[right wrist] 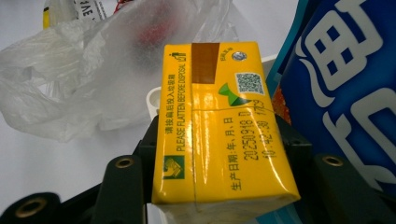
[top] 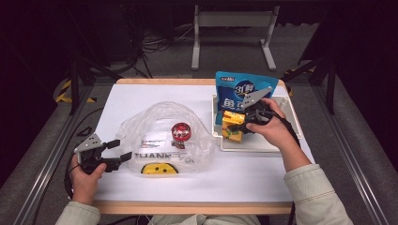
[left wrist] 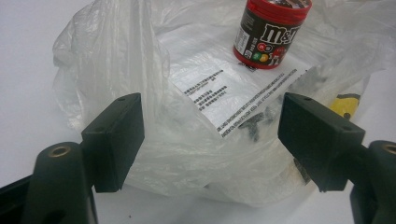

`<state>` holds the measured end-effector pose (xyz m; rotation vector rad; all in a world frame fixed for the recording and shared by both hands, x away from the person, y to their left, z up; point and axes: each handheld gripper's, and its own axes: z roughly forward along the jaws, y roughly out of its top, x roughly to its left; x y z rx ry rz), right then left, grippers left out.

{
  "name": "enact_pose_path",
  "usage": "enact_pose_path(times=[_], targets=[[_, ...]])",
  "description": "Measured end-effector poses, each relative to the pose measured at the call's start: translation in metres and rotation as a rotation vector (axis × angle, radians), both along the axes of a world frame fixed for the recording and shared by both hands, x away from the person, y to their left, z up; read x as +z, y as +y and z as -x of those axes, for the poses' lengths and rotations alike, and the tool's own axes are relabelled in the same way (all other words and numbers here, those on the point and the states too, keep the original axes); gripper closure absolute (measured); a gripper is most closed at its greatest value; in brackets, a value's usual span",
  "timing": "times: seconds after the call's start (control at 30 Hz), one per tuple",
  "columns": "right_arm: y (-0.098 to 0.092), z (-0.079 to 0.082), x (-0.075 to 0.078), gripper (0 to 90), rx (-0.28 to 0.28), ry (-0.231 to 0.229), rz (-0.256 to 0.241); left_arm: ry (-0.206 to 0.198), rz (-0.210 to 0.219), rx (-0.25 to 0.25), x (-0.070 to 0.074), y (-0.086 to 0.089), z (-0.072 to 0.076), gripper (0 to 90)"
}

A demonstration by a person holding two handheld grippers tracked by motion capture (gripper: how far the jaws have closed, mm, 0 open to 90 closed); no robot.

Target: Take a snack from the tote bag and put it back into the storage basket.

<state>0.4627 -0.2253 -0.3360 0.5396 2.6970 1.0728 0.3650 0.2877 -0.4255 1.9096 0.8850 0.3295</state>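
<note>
**Carton in my right tongs, over the tray**

Right gripper (top: pixel 244 123) — clamped on the yellow drink carton (right wrist: pixel 219 126), at the white tray (top: pixel 263 144), just beside the blue snack pouch (top: pixel 239 89). Left gripper (top: pixel 119 151) — jaws spread wide, holding nothing, at the edge of the clear plastic bag (left wrist: pixel 154 70). Inside the bag — an M&M's tub (left wrist: pixel 268 35), upright.

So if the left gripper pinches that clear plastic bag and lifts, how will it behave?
The plastic bag looks thin and crumpled, so it will probably fold and stretch rather than hold its shape. The left gripper stands open around a loose fold. The candy jar standing inside would likely tip or slide as the film rises.
</note>
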Motion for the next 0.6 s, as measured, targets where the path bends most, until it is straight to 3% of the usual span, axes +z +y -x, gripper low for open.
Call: enact_pose_path(times=[0.6], targets=[[0.002, -0.004, -0.021, 50.0, 0.004, 0.008, 0.012, -0.004, -0.003, -0.006, 0.0, 0.0, 0.0, 23.3]])
